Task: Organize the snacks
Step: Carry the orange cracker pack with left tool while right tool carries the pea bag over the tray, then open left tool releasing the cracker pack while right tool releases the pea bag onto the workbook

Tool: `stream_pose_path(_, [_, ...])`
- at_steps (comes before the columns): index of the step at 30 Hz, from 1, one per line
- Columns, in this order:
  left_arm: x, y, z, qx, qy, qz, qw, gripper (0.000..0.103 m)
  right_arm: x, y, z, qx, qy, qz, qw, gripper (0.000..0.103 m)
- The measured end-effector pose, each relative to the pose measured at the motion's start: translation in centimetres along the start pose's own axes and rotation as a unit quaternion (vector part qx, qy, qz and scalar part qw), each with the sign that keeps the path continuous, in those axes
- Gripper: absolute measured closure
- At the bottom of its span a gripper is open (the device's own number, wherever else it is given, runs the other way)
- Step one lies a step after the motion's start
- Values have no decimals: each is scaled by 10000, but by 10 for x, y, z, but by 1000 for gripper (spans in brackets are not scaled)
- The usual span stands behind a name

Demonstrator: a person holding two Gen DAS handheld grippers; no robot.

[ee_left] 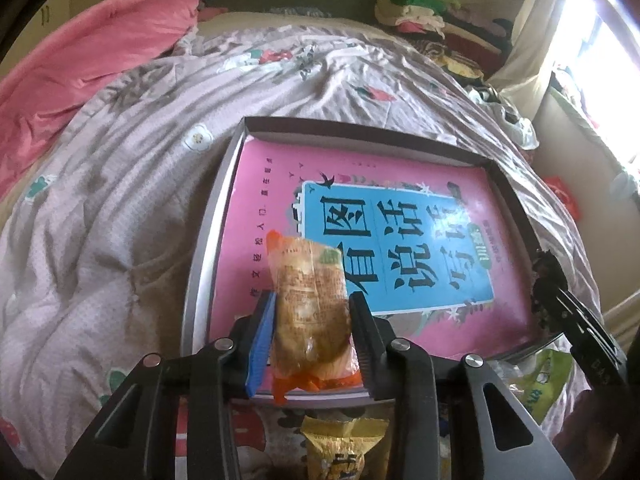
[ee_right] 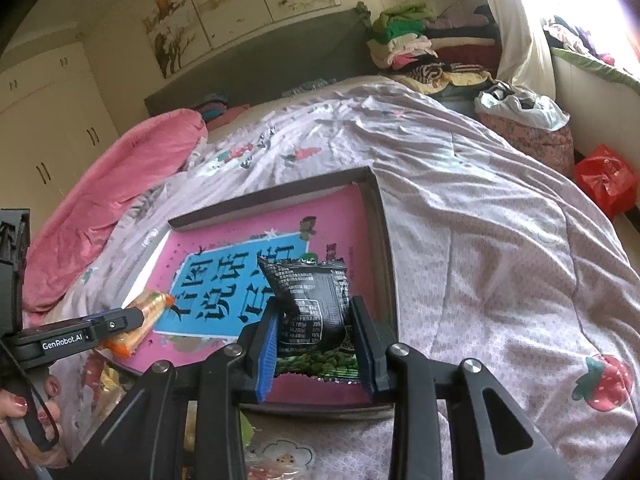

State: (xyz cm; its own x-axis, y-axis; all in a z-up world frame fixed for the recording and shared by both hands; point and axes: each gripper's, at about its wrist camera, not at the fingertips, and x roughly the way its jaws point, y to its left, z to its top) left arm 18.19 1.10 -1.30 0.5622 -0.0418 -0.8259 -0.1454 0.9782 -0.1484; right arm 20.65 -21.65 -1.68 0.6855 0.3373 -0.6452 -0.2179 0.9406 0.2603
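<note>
Nearest in the left wrist view: a yellow snack pack (ee_left: pixel 344 450) lies on the bedspread (ee_left: pixel 100 208) just below the left gripper (ee_left: pixel 314 320), partly hidden by the gripper frame. The left gripper is clamped on an orange-edged snack pack (ee_left: pixel 310 312), blue pad on one side, black finger on the other, both pressing its lower half. Pack's long axis runs along the fingers, pointing away from the camera, w/ its far end tilted slightly left. It hangs over the near-left part of the box tray (ee_left: pixel 208 248).

Right wrist view: the right gripper (ee_right: pixel 314 336) is shut tight on a black snack pack (ee_right: pixel 310 300) w/ green pieces showing at the bottom. Long axis again along the fingers, crimped top edge pointing away and up, leaning a bit left. It sits over the near-right part of the tray, close to the right wall.

Inside the tray lies a pink book (ee_left: pixel 400 208) w/ a blue title panel, flat, filling most of the floor. A hand (ee_right: pixel 24 412) w/ painted nails holds the left gripper's handle at the view's left edge.

Farther off: pink blanket (ee_left: pixel 80 48) at left, a pile of folded clothes (ee_right: pixel 404 36) by the headboard, a red bag (ee_right: pixel 606 180) on the floor at right.
</note>
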Motion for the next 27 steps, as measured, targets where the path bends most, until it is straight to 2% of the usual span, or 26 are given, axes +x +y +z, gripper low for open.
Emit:
stream_pose_path(15, [1, -1, -3, -24, 54, -55, 10000, 65, 4, -3, -3, 96, 151, 86, 9998, 68])
stream_pose_path(27, [-3, -2, -5, 0, 37, -54, 10000, 65, -6, -3, 0, 132, -28, 198, 9997, 63])
